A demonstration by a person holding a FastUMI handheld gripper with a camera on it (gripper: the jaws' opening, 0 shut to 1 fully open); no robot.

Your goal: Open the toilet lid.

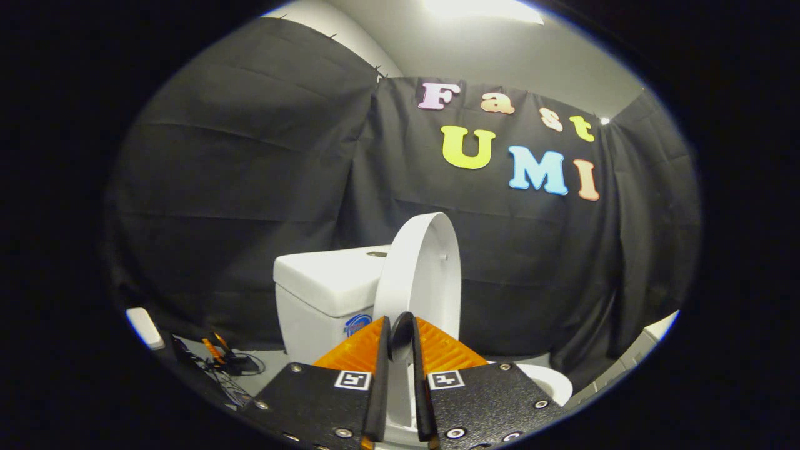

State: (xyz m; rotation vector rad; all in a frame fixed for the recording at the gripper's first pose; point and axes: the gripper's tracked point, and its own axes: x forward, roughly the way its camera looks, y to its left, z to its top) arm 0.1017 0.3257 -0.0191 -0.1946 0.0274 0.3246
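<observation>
Gripper view shows the hand-held gripper with its fingers narrowed onto the front rim of the white round plastic toilet lid, which stands nearly upright beside the white ceramic tank, apparently pinched there to swing it open.

glossy plastic toilet lid, matt cloth wall

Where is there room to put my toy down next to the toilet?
The tank has a flat bare top, apart from its button. The floor beside the tank is crowded with cables. The gripper is shut on the raised lid, so that spot is taken. The bowl rim peeks out behind.
</observation>
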